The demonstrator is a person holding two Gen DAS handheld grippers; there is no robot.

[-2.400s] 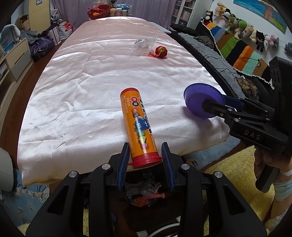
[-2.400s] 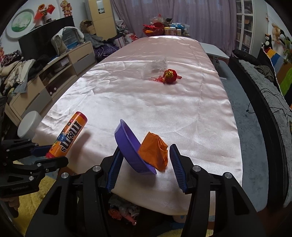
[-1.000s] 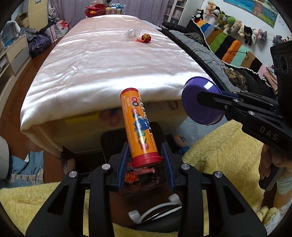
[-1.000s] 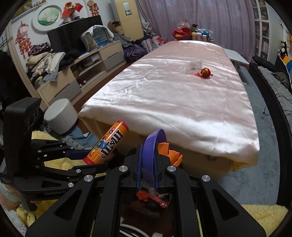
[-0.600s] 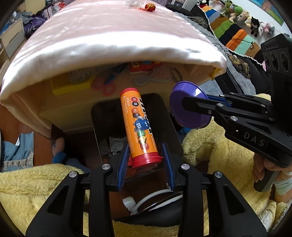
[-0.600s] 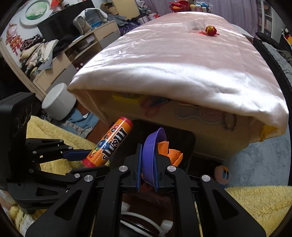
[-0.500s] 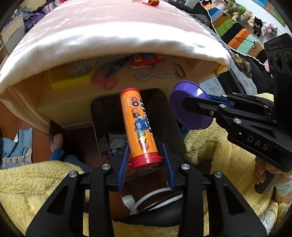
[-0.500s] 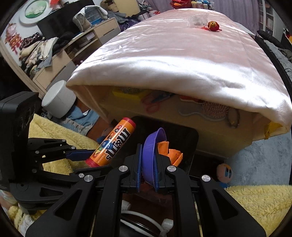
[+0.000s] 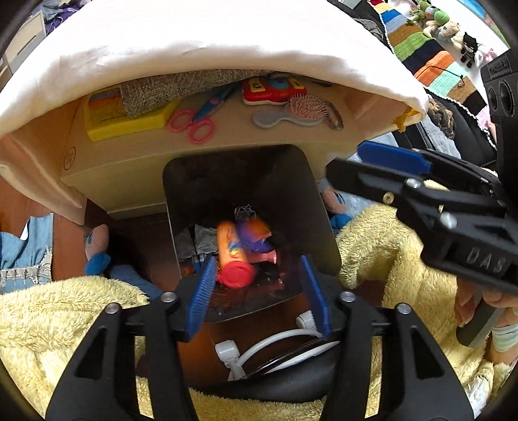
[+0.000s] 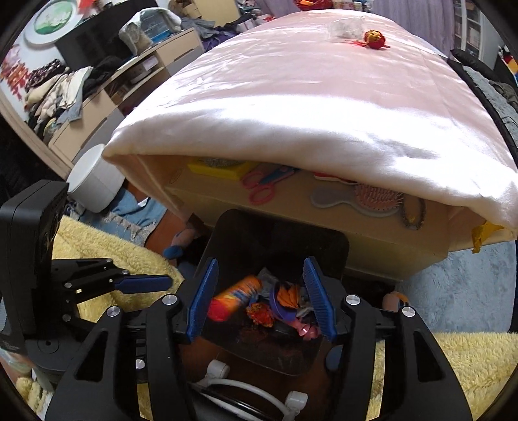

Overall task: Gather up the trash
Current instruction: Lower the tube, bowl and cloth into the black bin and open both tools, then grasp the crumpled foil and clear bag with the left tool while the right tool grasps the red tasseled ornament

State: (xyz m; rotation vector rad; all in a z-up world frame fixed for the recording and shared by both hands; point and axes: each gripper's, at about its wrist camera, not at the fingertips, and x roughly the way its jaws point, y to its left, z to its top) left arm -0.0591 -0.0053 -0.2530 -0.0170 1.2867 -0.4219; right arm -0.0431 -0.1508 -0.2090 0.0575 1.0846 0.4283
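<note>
A black trash bin (image 9: 239, 181) (image 10: 278, 239) stands on the floor against the table's front. Both grippers hang open above it. My left gripper (image 9: 257, 291) is empty. The orange candy tube with a red cap (image 9: 231, 256) (image 10: 234, 298) lies blurred inside the bin. My right gripper (image 10: 260, 299) is empty too. The purple bowl (image 10: 278, 302) (image 9: 251, 241) and the orange wrapper (image 10: 288, 296) lie among the trash in the bin. The right gripper's blue fingers (image 9: 393, 158) show at the right of the left wrist view.
The table under a pink satin cloth (image 10: 307, 97) carries a red ornament (image 10: 375, 39) and clear plastic (image 10: 344, 27) at its far end. A shelf under the cloth holds pink scissors (image 9: 197, 119) and a hairbrush (image 9: 301, 111). Yellow fluffy rug (image 9: 64, 311) surrounds the bin.
Both grippers opened over the bin. The candy tube dropped from the left one; the purple bowl and orange wrapper dropped from the right one.
</note>
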